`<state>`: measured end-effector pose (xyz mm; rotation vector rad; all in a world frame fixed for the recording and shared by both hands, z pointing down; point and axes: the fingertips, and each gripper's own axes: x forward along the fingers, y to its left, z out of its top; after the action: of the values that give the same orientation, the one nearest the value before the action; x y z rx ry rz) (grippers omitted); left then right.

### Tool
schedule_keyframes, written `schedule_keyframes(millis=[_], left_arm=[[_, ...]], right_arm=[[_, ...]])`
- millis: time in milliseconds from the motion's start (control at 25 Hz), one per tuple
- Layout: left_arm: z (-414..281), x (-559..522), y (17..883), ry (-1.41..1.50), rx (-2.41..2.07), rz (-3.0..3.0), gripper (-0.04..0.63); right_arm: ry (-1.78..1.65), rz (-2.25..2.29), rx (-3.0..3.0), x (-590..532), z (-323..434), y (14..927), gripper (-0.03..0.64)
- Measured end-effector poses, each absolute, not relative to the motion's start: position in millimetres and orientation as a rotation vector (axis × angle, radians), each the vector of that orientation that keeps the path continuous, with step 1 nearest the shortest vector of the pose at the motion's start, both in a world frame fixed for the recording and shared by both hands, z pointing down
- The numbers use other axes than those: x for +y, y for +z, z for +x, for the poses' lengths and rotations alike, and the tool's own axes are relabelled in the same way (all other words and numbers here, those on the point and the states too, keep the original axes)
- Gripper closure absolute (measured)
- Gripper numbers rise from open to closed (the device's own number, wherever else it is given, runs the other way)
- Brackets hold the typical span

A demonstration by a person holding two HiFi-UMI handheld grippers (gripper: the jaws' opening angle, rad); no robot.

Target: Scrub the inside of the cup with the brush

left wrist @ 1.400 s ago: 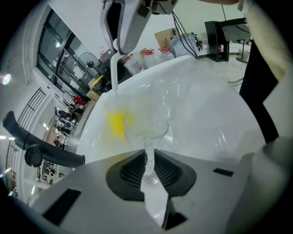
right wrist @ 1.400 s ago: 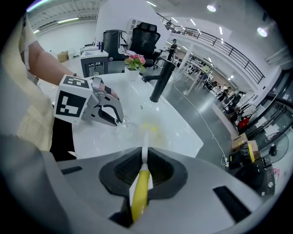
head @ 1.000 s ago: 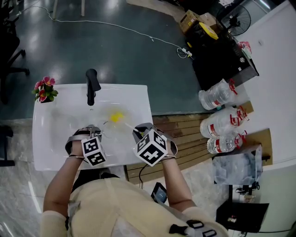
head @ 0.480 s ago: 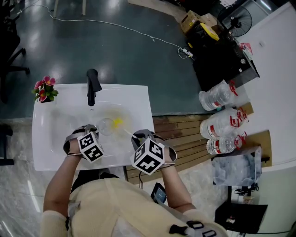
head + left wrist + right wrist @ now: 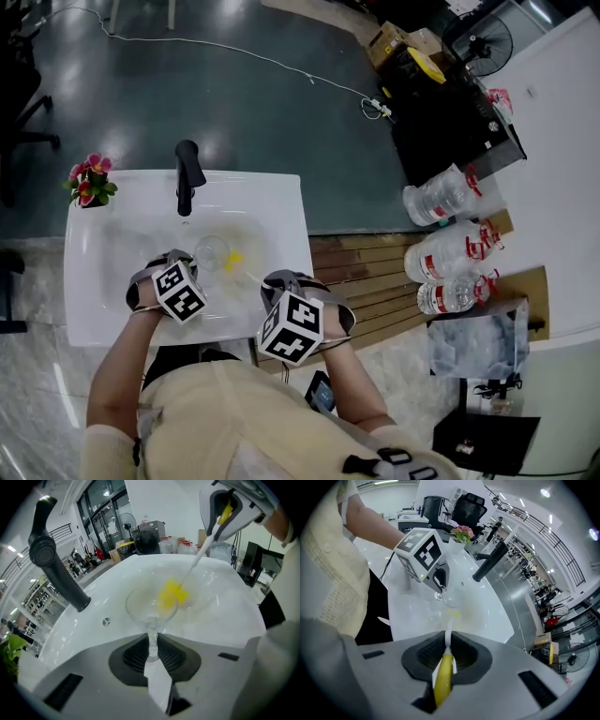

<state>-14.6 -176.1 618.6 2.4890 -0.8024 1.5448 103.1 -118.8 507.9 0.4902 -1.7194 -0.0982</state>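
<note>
A clear stemmed cup point(image 5: 151, 604) lies tilted over the white sink point(image 5: 272, 202). My left gripper point(image 5: 151, 644) is shut on its stem. The cup point(image 5: 211, 252) shows faintly in the head view, just beyond the left gripper point(image 5: 178, 289). My right gripper point(image 5: 447, 645) is shut on the yellow and white handle of the brush point(image 5: 444, 667). The brush's yellow sponge head point(image 5: 172, 592) sits at the cup's mouth, partly seen through the glass; how deep it reaches I cannot tell. In the head view the sponge head point(image 5: 232, 259) lies right of the cup, ahead of the right gripper point(image 5: 286, 319).
A black faucet point(image 5: 187, 173) stands at the sink's far rim, with a drain point(image 5: 106, 621) in the basin. A small pot of pink flowers point(image 5: 90, 181) occupies the far left corner. Large water bottles point(image 5: 445, 239) lie on the floor to the right.
The yellow sponge head has come nearer and left, up to the cup's mouth. Both marker cubes have rolled, and the right gripper has shifted slightly left and toward me.
</note>
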Motion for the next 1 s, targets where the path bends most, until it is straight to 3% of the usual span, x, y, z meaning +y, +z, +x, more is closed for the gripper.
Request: schedule_keyframes(millis=[1000], left_arm=[[-22.3,-180.2,622.9,1.424,-0.773,2.401,0.537]], right_arm=[[-0.087,0.388,-1.798,-103.0,72.3,502.1,0.569]])
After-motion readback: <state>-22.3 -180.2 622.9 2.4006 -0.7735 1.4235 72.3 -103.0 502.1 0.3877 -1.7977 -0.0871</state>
